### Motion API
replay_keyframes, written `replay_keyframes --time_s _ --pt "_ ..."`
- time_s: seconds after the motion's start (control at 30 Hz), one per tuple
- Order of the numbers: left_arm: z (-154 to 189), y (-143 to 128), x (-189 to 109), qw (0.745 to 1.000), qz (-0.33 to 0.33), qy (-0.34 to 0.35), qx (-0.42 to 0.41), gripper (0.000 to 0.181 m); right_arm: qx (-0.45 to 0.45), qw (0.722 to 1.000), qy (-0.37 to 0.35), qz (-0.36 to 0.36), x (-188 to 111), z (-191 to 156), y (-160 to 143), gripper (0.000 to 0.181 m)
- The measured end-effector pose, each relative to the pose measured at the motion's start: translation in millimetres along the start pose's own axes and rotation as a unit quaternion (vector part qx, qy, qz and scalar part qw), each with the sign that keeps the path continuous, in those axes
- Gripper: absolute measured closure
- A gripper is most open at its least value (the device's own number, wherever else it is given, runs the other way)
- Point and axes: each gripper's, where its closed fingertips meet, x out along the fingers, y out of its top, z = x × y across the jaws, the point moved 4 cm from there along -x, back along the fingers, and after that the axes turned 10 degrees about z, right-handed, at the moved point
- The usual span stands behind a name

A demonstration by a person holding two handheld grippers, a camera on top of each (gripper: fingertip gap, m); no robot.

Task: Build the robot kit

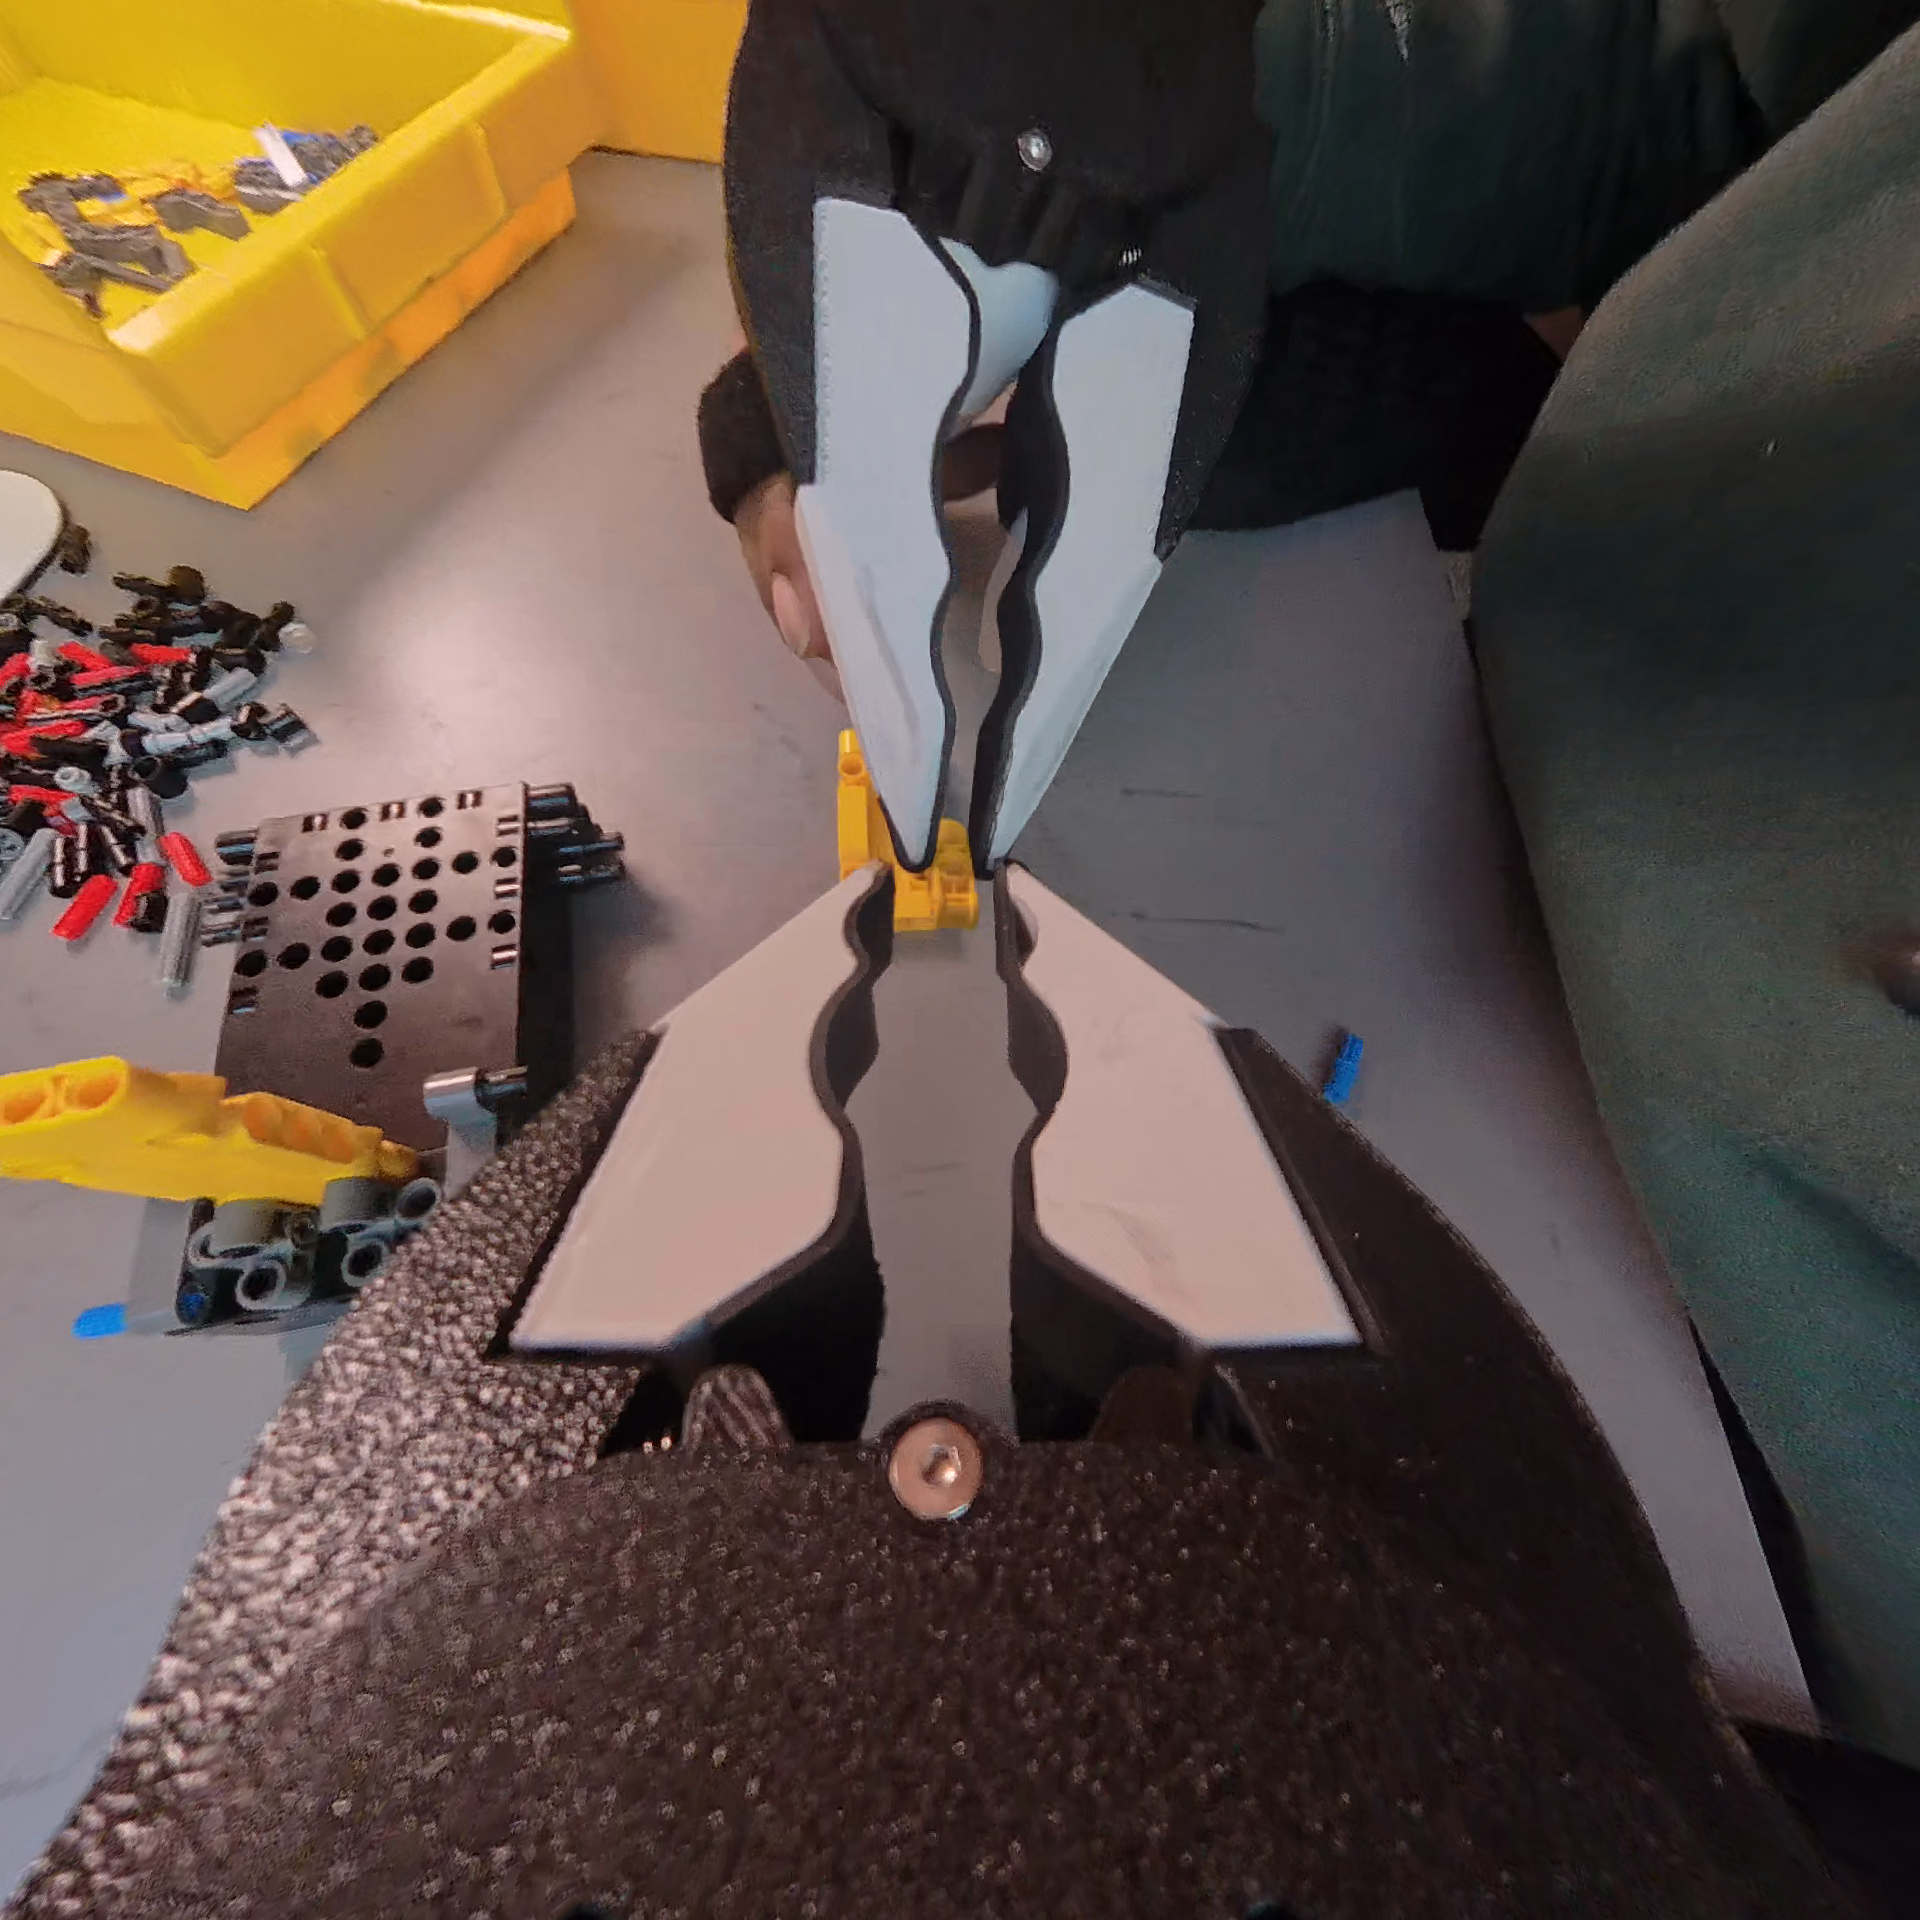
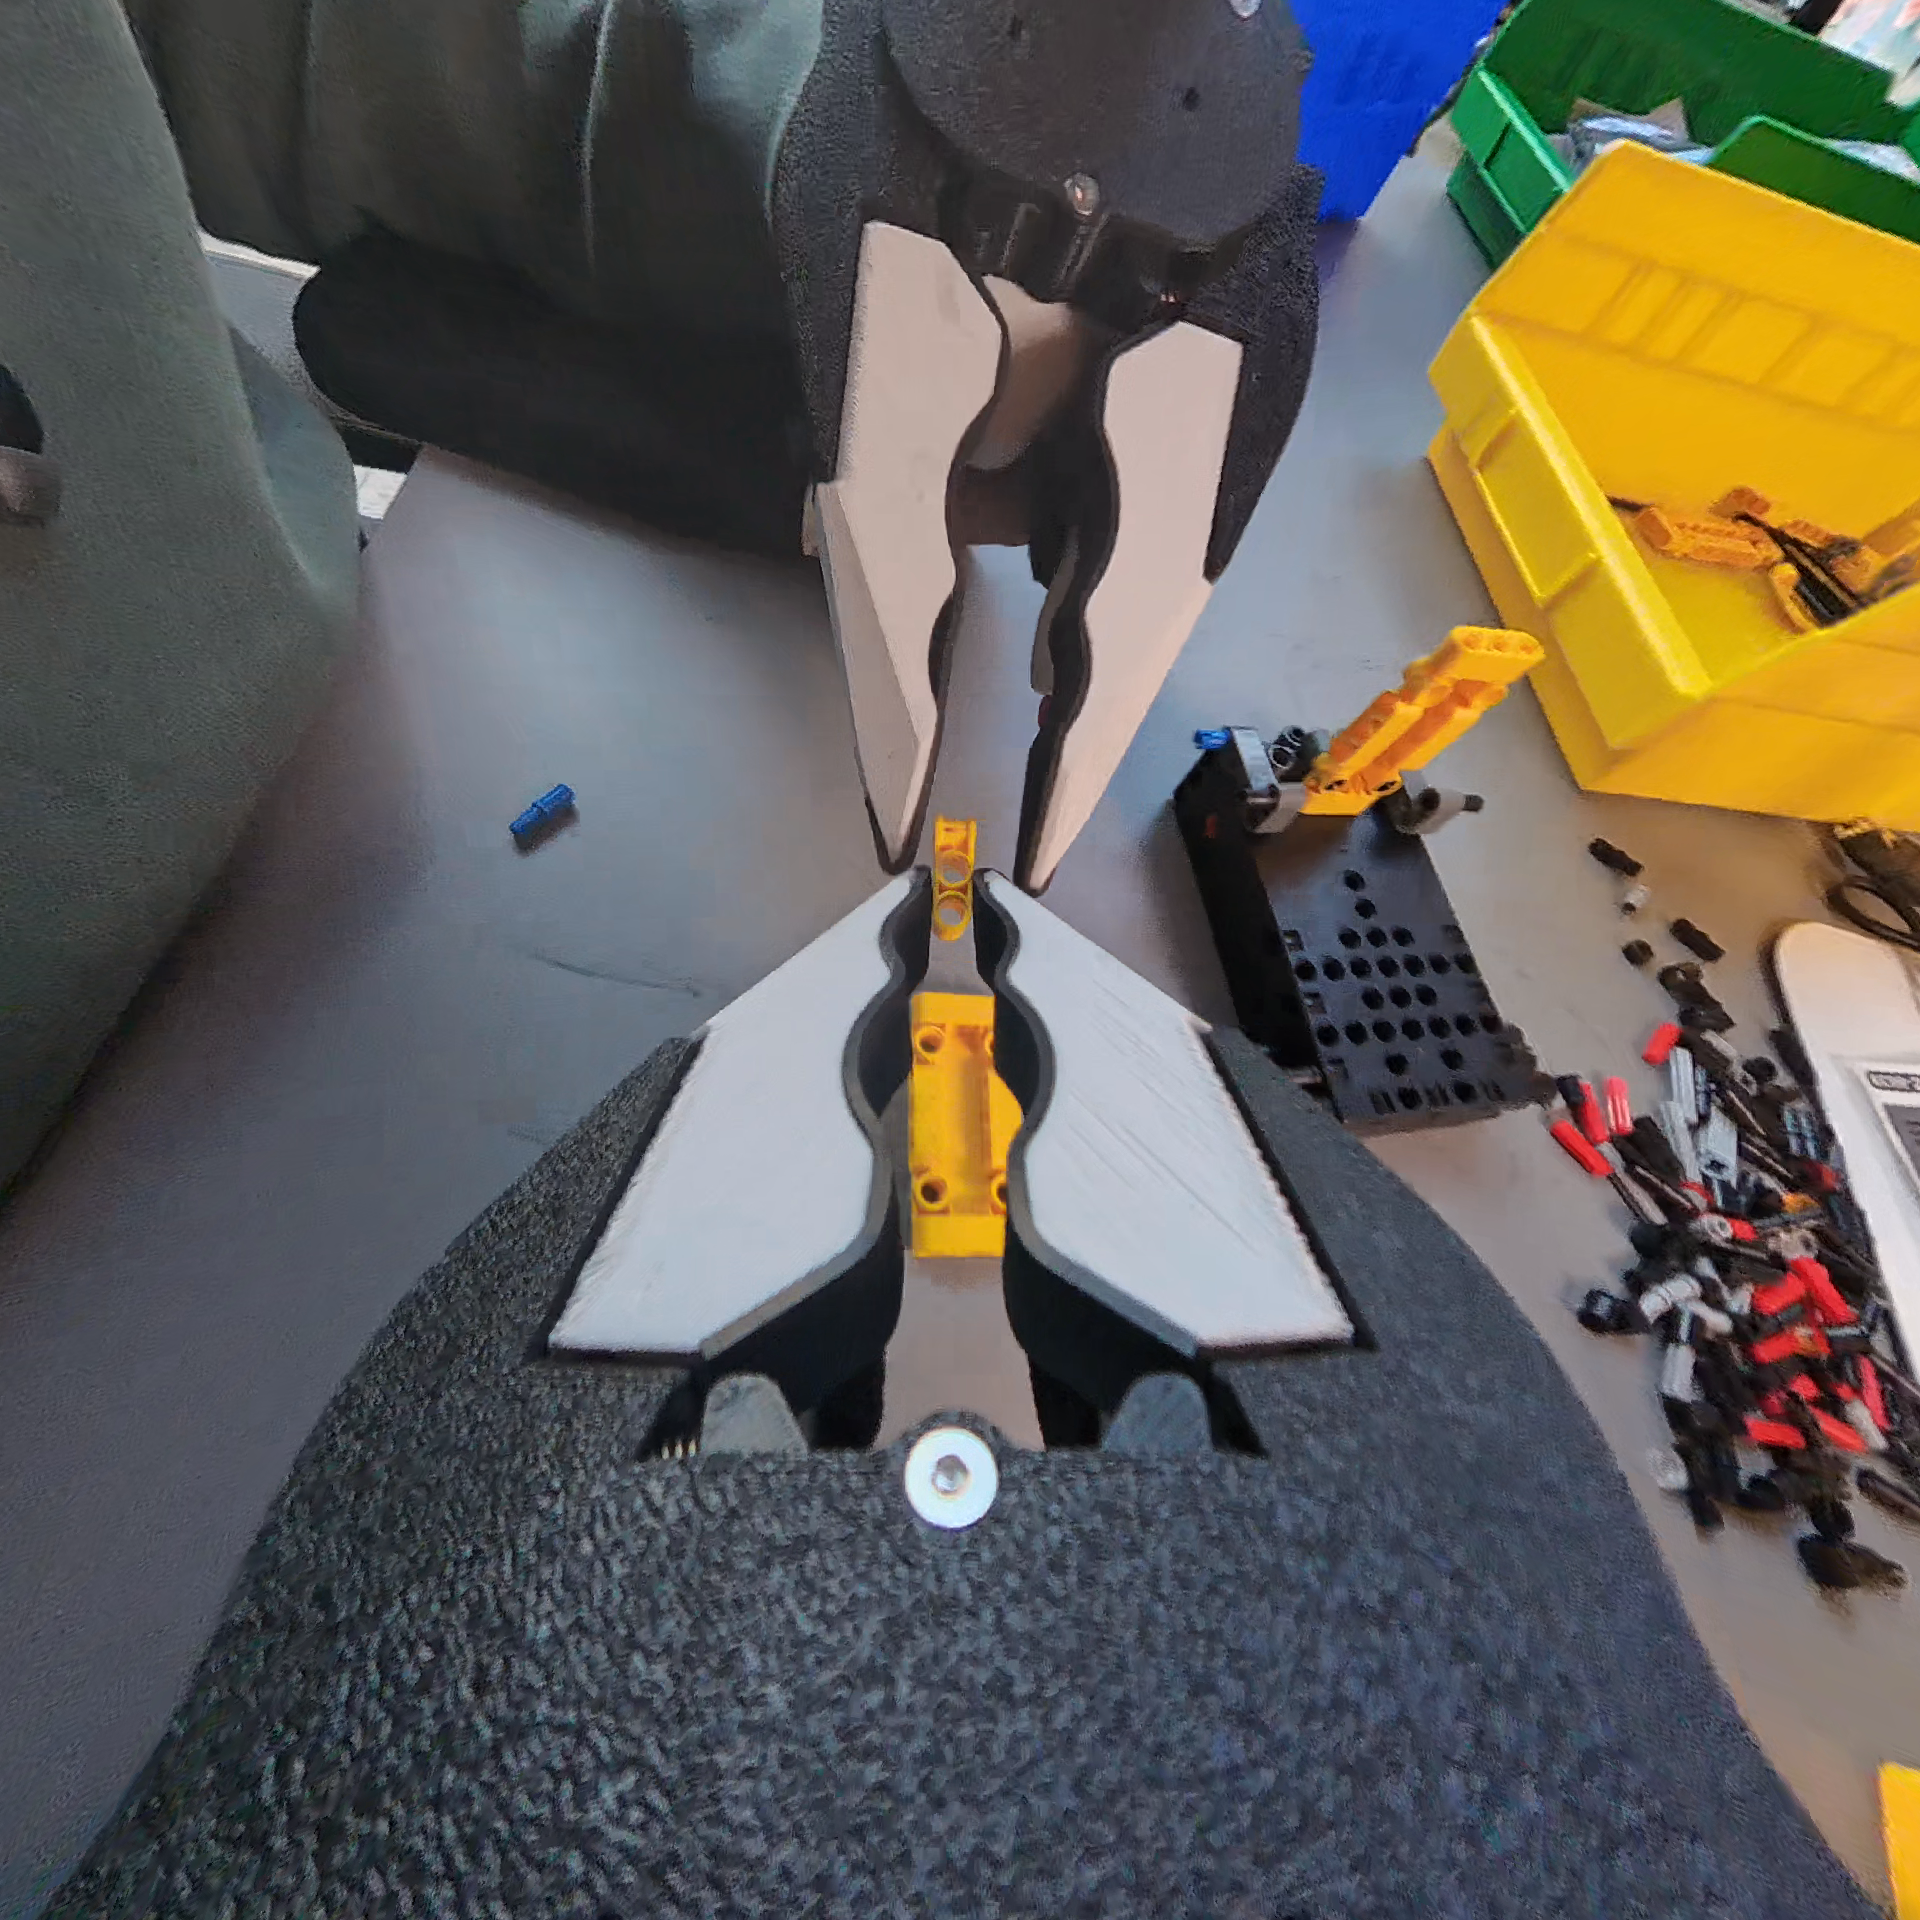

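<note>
Textured black housing fills the bottom of the left wrist view, and from it the left gripper reaches forward with its pale fingers parted. Its tips flank a yellow holed building piece just above the grey table; whether they press it I cannot tell. Opposite, the right gripper points down and its tips pinch that same piece. At left lie a black perforated plate, a yellow beam assembly, a heap of red, black and grey pins and a yellow bin. 1 blue pin lies alone at right.

Grainy black housing also fills the right wrist view's foreground. Here the right gripper is closed on the yellow piece: a boxy block with round holes sits between the fingers, and a thin holed arm sticks out past the tips. The left gripper hangs over it, tips apart. The sheet at the right edge bears print too blurred to read.
</note>
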Motion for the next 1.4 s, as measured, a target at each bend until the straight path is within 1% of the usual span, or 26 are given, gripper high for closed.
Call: replay_keyframes --time_s 0.07,0.13,0.17,0.23,0.27,0.3,0.37,0.43,0.47,0.53,0.57,0.6,0.67,0.73,0.77,0.83,0.9,0.93,0.97,1.03,1.07,1.1,1.17,1.23,1.3,1.4 --pt "0.9 -7.3 -1.9 0.999 -0.029 0.002 0.013 0.165 -0.024 0.999 0.0 -0.024 8.7 -1.7 -3.5 0.174" --pt "1.5 -10.7 -5.6 0.999 -0.044 0.003 0.02 0.167 -0.027 0.999 0.002 -0.028 14.0 -2.8 -4.2 0.174" --pt "1.5 -11.8 -8.5 0.998 -0.051 0.005 0.026 0.174 -0.02 0.999 -0.001 -0.029 16.0 -2.4 -3.6 0.174" --pt "-1.3 -17.9 -15.9 0.997 -0.071 0.014 0.033 0.174 -0.023 0.998 -0.011 -0.049 14.2 1.4 -5.7 0.161" --pt "-3.2 -22.6 -19.9 0.996 -0.084 0.02 0.032 0.174 -0.024 0.998 -0.006 -0.057 10.8 0.7 -4.7 0.158" --pt "-4.5 -27.5 -23.3 0.995 -0.097 0.024 0.031 0.174 -0.014 0.998 0.016 -0.052 7.9 -5.9 0.3 0.157" --pt "-6.6 -37.7 -27.2 0.991 -0.125 0.03 0.03 0.174 0.021 0.993 0.107 -0.043 7.7 -35.8 11.1 0.159" --pt "-8.0 -45.9 -27.2 0.988 -0.149 0.031 0.031 0.174 0.023 0.983 0.171 -0.062 16.8 -63.9 12.0 0.156" --pt "-8.3 -45.9 -26.7 0.988 -0.149 0.032 0.032 0.174 0.019 0.977 0.195 -0.078 22.5 -75.8 9.2 0.153" --pt "-9.3 -47.1 -26.9 0.987 -0.151 0.035 0.032 0.174 0.012 0.971 0.217 -0.098 34.6 -90.1 5.2 0.151" --pt "-9.4 -46.9 -26.9 0.988 -0.148 0.034 0.029 0.174 0.007 0.97 0.219 -0.105 39.3 -93.0 4.2 0.153" --pt "-9.6 -47.2 -27.1 0.988 -0.147 0.035 0.028 0.173 0.0 0.971 0.214 -0.103 42.6 -92.6 6.3 0.158" --pt "-11.1 -47.3 -27.5 0.988 -0.144 0.04 0.028 0.168 -0.004 0.969 0.218 -0.116 46.0 -94.2 6.4 0.161" --pt "-13.0 -47.2 -28.3 0.988 -0.142 0.045 0.026 0.162 -0.026 0.966 0.223 -0.126 47.8 -97.0 5.8 0.164" --pt "-13.5 -47.1 -29.2 0.989 -0.14 0.046 0.024 0.16 -0.029 0.966 0.226 -0.126 48.5 -98.0 6.4 0.171" --pt "-13.7 -42.5 -31.9 0.992 -0.119 0.044 0.019 0.16 -0.033 0.967 0.22 -0.124 49.7 -94.9 5.6 0.177" --pt "-13.3 -30.4 -37.0 0.996 -0.073 0.041 0.012 0.16 -0.028 0.971 0.211 -0.11 46.2 -86.6 5.0 0.177" --pt "-13.4 -22.2 -40.4 0.998 -0.043 0.041 0.007 0.16 -0.017 0.976 0.199 -0.086 43.2 -79.3 8.5 0.177" --pt "-13.6 -13.3 -44.3 0.999 -0.008 0.04 0.002 0.16 0.0 0.983 0.179 -0.046 39.3 -68.4 16.0 0.177" --pt "-15.9 5.4 -53.3 0.997 0.066 0.047 -0.007 0.16 0.041 0.991 0.108 0.068 26.4 -36.0 40.2 0.177" --pt "-17.4 14.7 -57.5 0.993 0.103 0.052 -0.013 0.16 0.068 0.986 0.073 0.131 16.3 -18.7 53.7 0.177" --pt "-19.2 23.9 -61.3 0.988 0.139 0.058 -0.021 0.16 0.097 0.976 0.041 0.192 4.9 -2.2 66.4 0.177" --pt "-23.3 41.3 -66.7 0.975 0.207 0.073 -0.043 0.16 0.15 0.943 -0.012 0.296 -16.8 24.8 83.9 0.176" --pt "-23.4 56.0 -66.3 0.959 0.263 0.072 -0.073 0.161 0.207 0.904 -0.045 0.371 -31.3 42.6 89.7 0.177" --pt "-20.8 66.8 -59.6 0.948 0.295 0.06 -0.098 0.161 0.251 0.872 -0.062 0.416 -37.5 52.2 88.7 0.177" --pt "-17.1 76.9 -46.9 0.94 0.316 0.035 -0.126 0.162 0.292 0.844 -0.058 0.446 -37.7 55.8 86.6 0.177"
